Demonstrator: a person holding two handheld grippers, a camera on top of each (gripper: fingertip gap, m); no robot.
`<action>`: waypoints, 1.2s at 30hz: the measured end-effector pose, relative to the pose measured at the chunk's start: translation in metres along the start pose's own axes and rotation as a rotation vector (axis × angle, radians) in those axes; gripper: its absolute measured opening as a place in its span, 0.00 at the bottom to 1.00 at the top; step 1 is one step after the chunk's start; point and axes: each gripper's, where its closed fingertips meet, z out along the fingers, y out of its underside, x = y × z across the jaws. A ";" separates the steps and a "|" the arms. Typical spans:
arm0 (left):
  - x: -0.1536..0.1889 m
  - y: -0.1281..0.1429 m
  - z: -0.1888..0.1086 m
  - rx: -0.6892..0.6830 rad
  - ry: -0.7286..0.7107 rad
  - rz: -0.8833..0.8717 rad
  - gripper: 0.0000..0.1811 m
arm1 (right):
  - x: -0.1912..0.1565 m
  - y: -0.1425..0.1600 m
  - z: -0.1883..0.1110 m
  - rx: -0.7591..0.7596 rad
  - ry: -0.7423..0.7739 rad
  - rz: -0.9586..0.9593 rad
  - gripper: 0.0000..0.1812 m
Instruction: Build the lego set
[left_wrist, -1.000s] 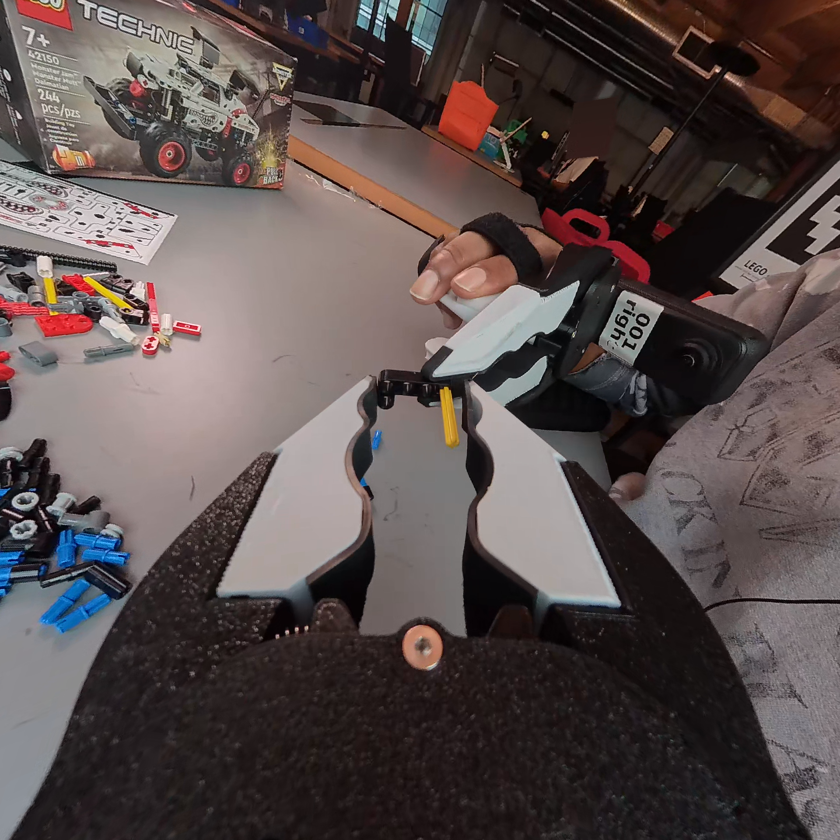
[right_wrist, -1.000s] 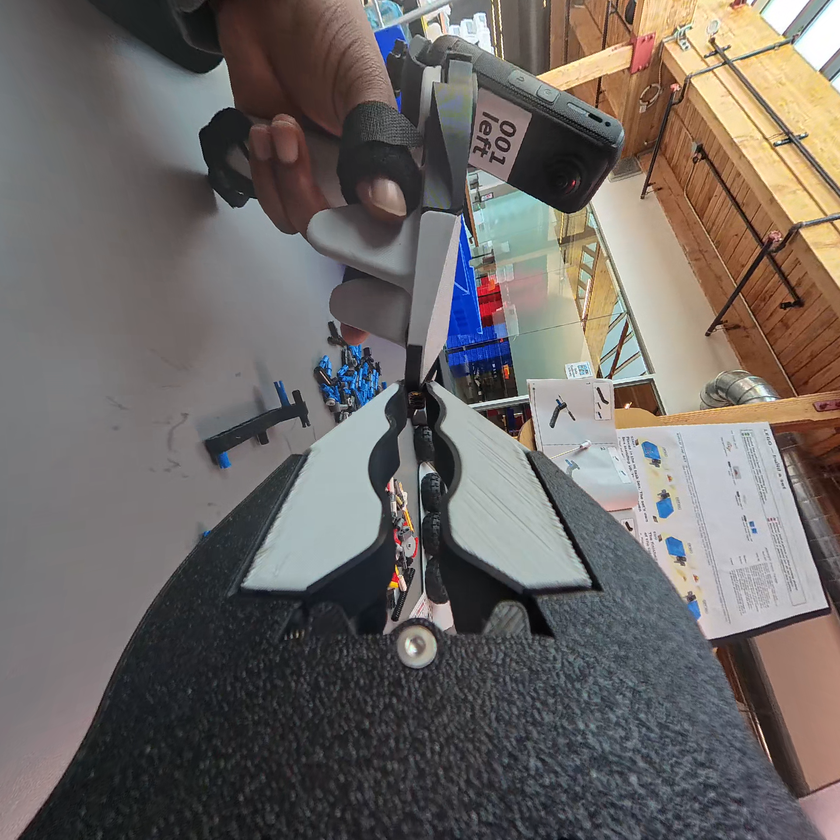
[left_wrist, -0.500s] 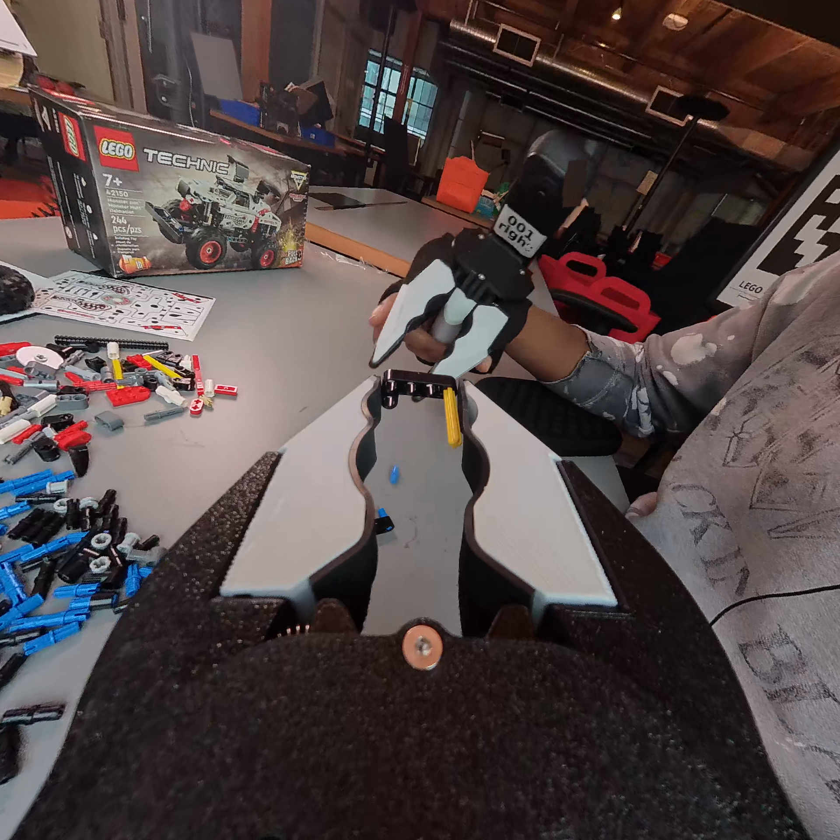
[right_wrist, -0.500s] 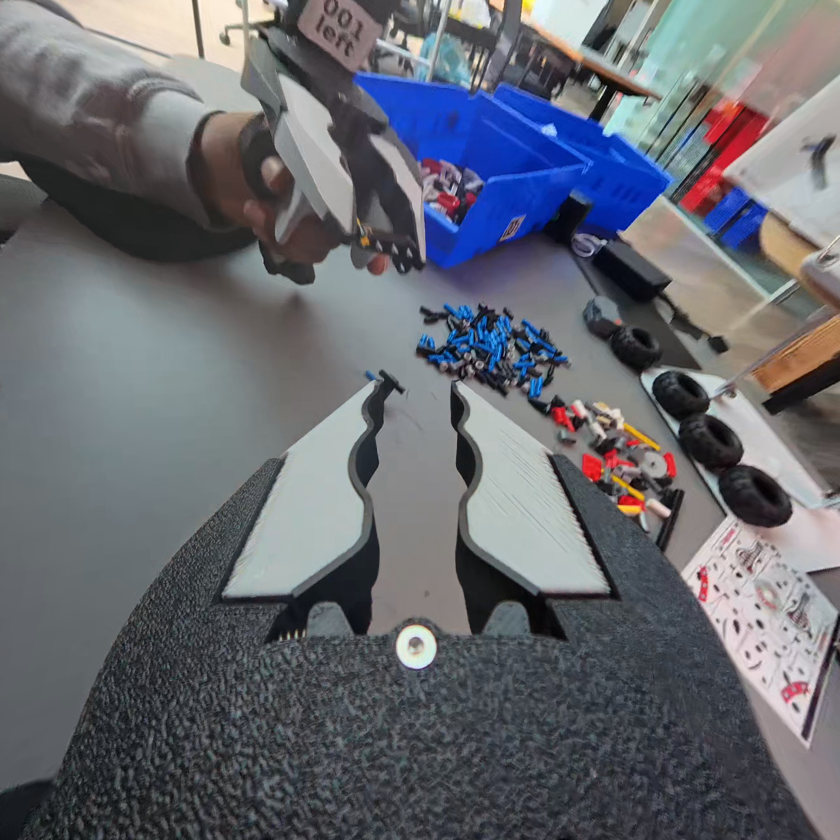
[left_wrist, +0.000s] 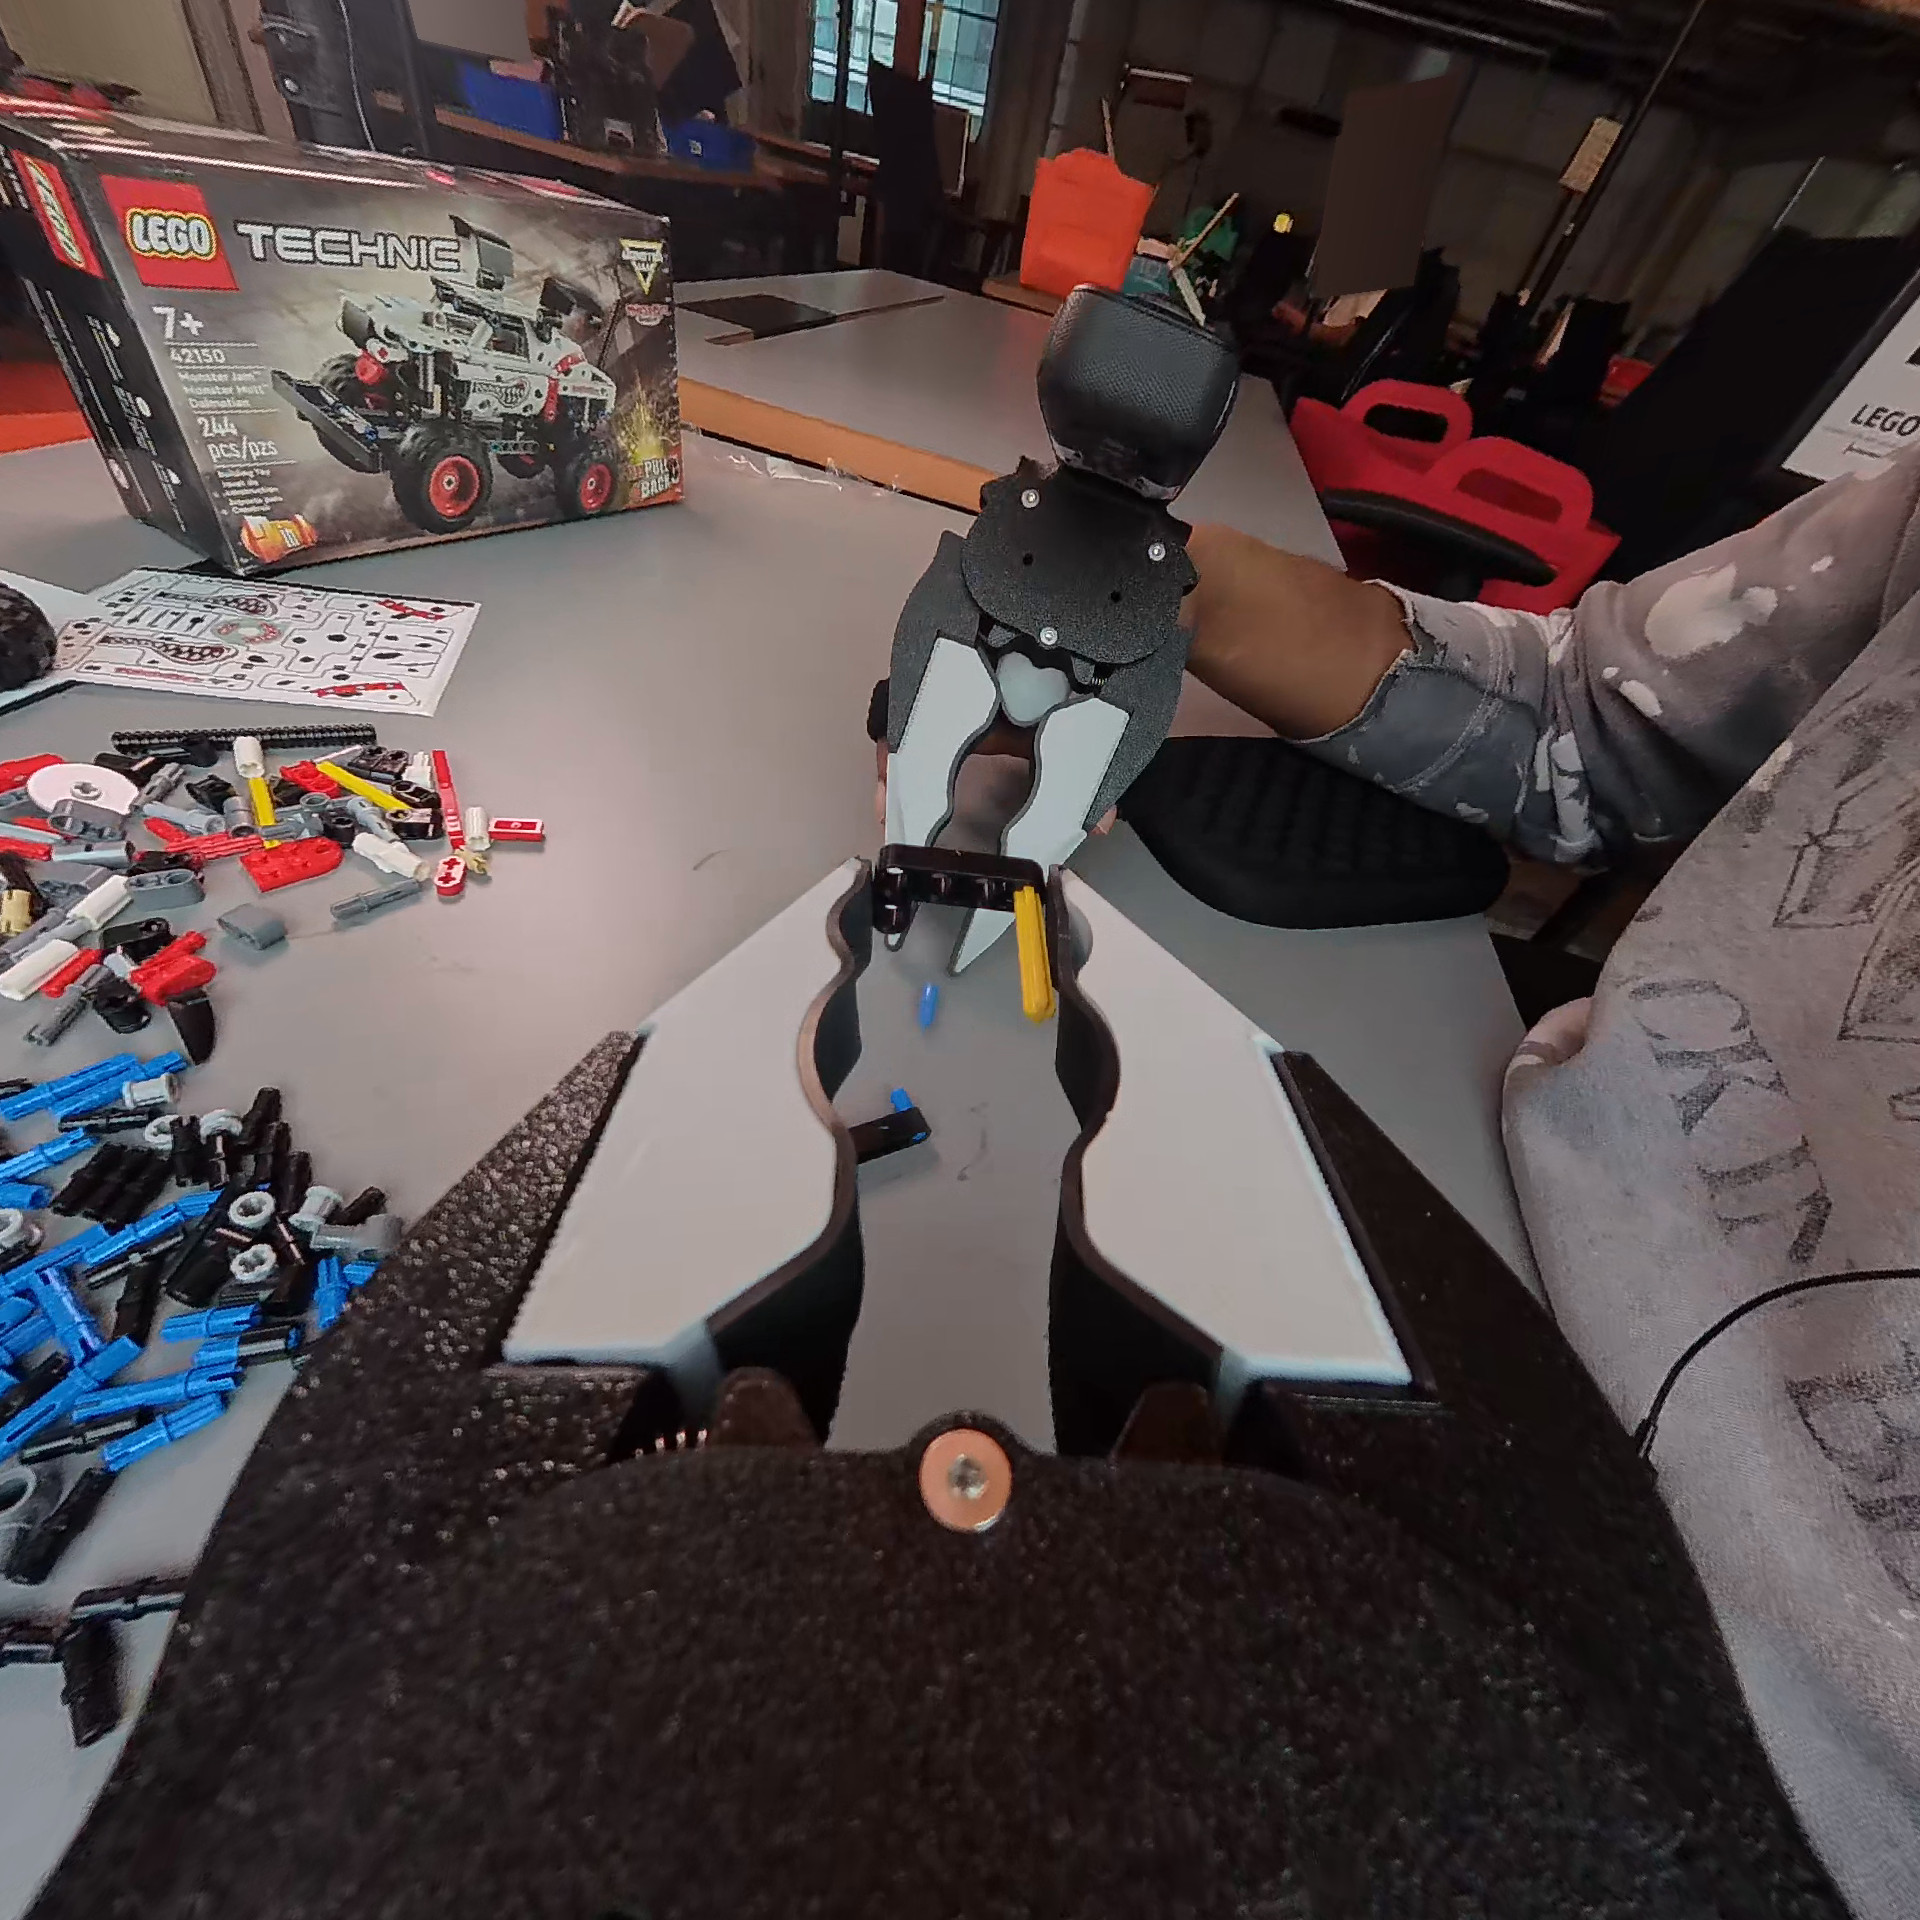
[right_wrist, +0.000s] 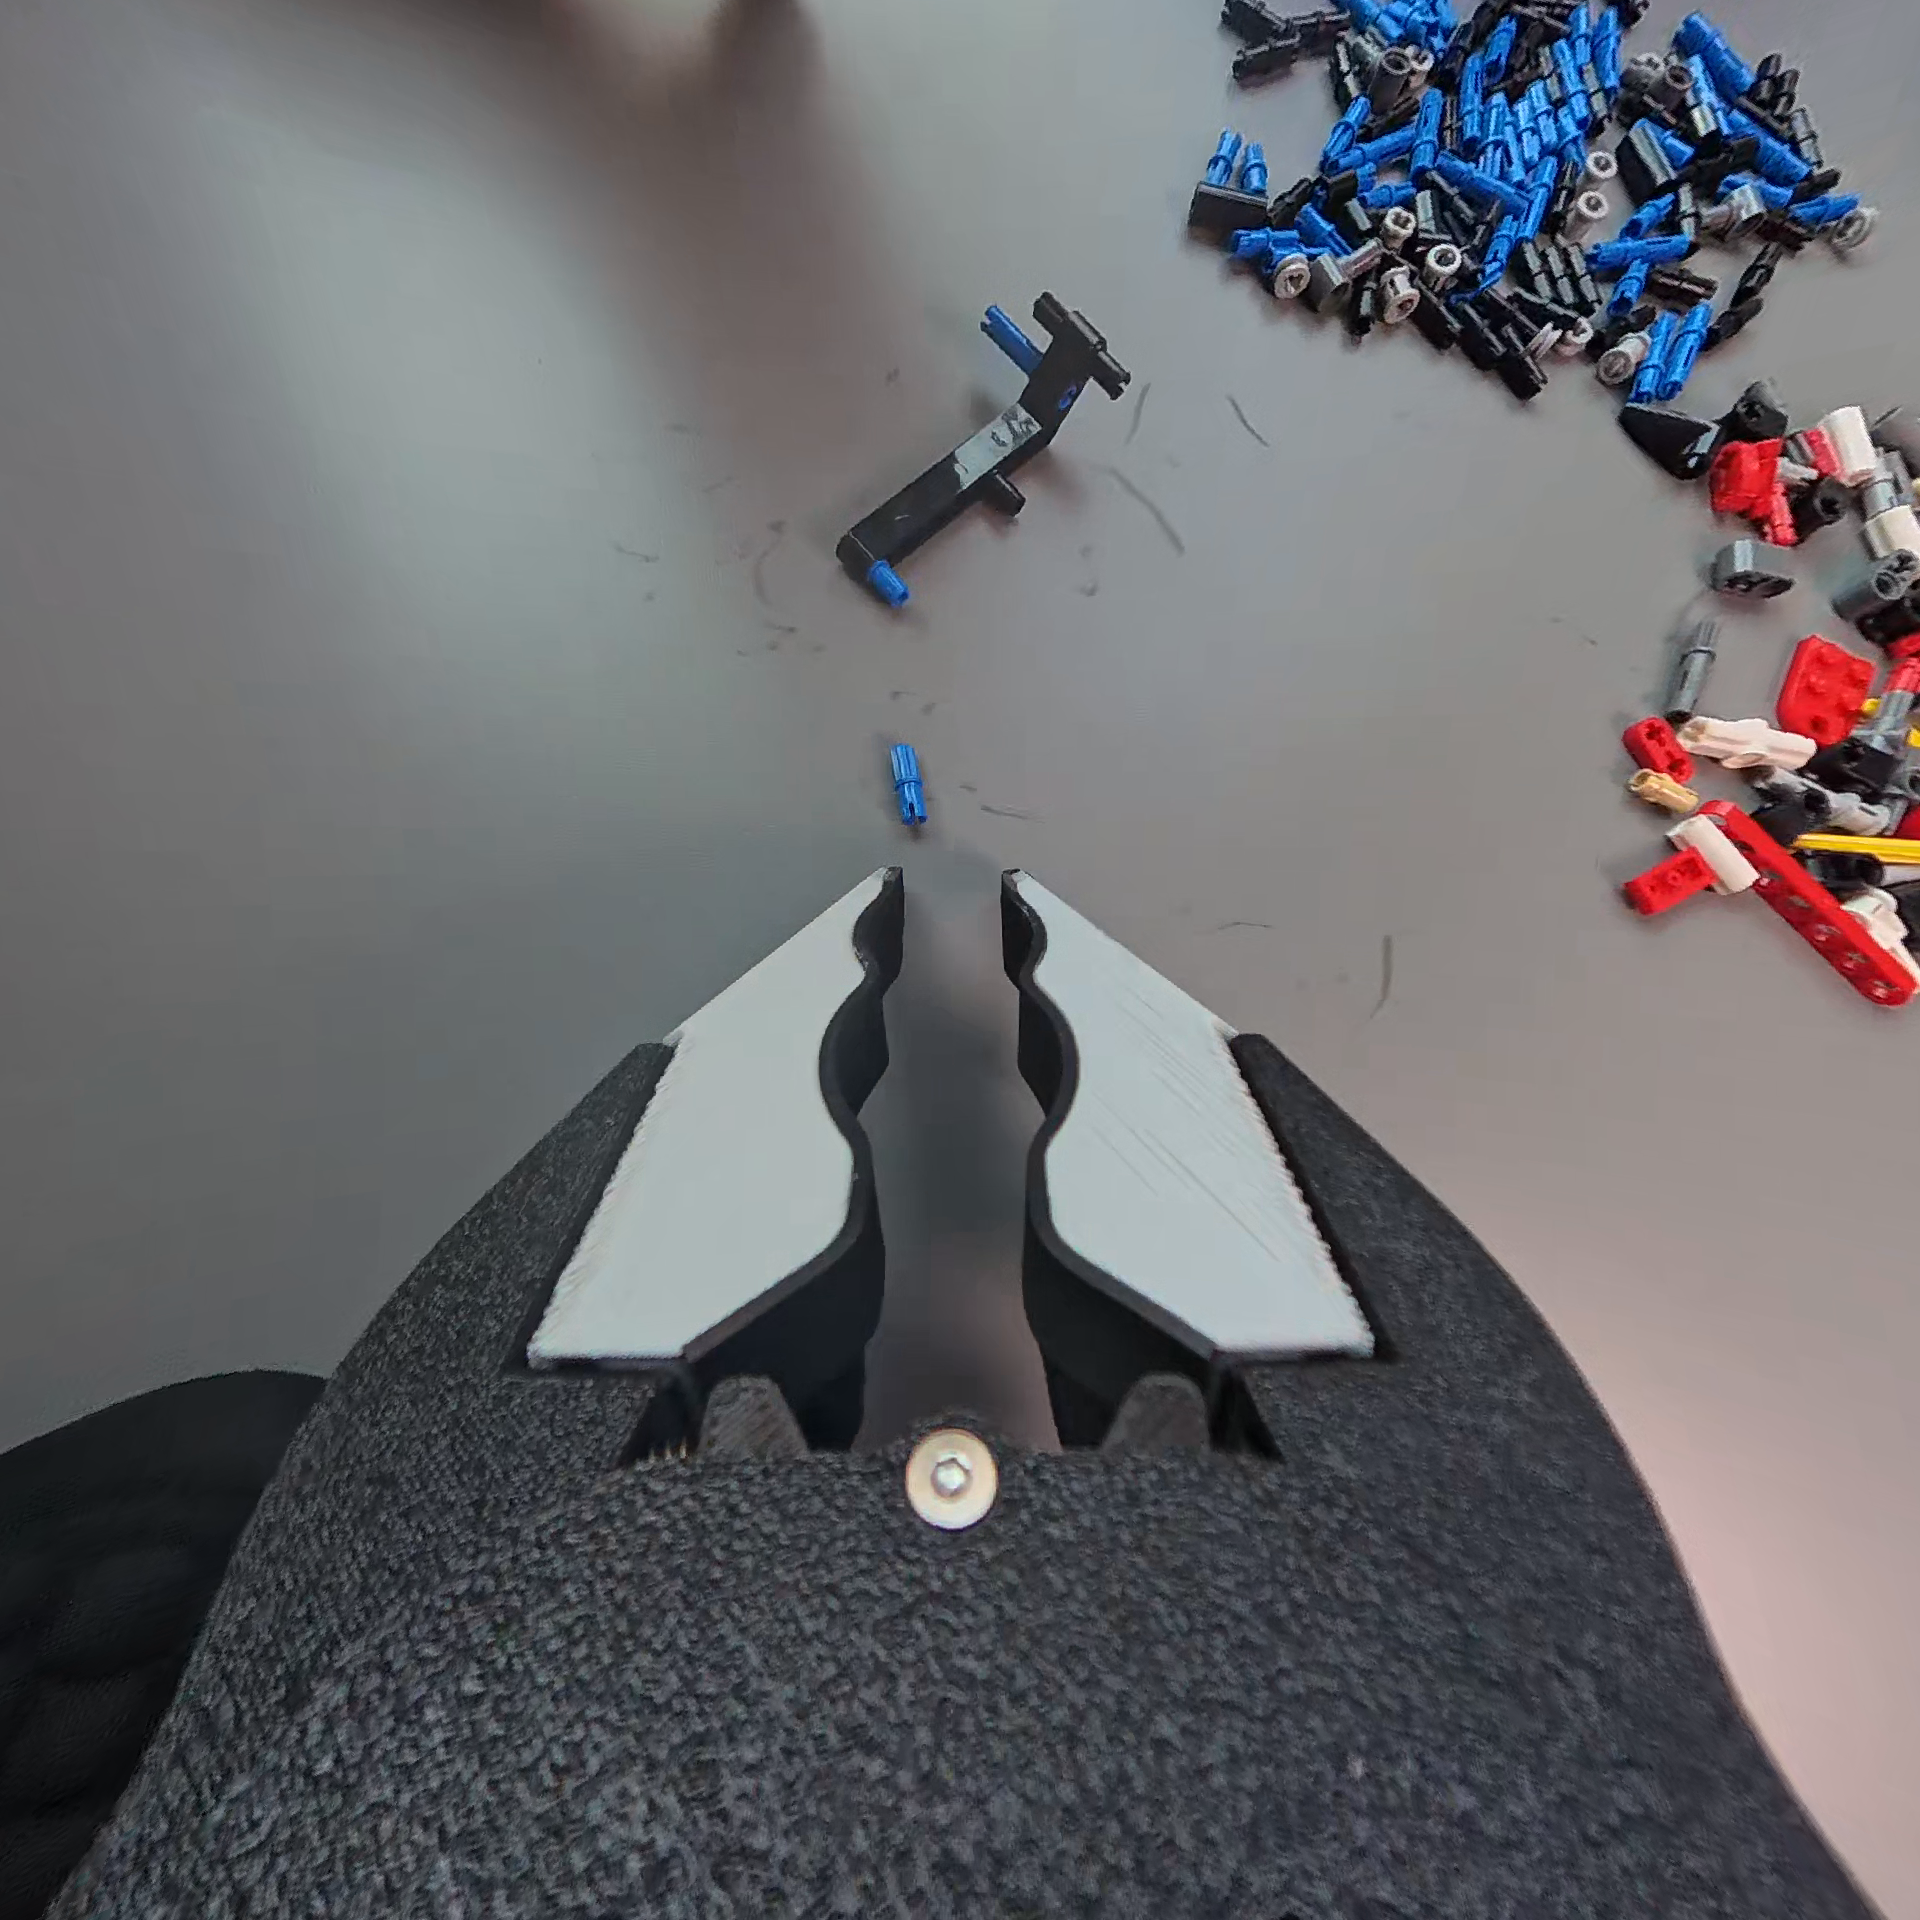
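In the right wrist view the loose blue pin (right_wrist: 907, 783) is seen on the grey table (right_wrist: 364, 623) just beyond the right gripper (right_wrist: 951, 883), at about 12 o'clock, its long axis running roughly along the fingers. The jaws are held apart and empty. The black beam (left_wrist: 961, 883) with its yellow axle (left_wrist: 1032, 956) is clamped at the tips of the left gripper (left_wrist: 961, 904), so the pin is judged nearer the right one

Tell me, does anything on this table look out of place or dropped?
One small blue pin lies alone on the grey table, apart from the blue and black pin pile, just ahead of the open right gripper. A black beam also lies by itself nearby. Nothing looks broken.
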 end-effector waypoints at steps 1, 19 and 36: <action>0.000 0.002 0.001 -0.010 -0.001 0.006 0.18 | -0.001 -0.001 0.001 -0.005 -0.006 -0.001 0.09; 0.004 0.017 0.007 -0.091 0.001 0.047 0.18 | -0.032 -0.013 0.008 -0.101 -0.107 -0.027 0.06; 0.003 0.019 0.008 -0.100 0.005 0.032 0.18 | -0.030 0.023 -0.028 -0.146 0.106 0.374 0.10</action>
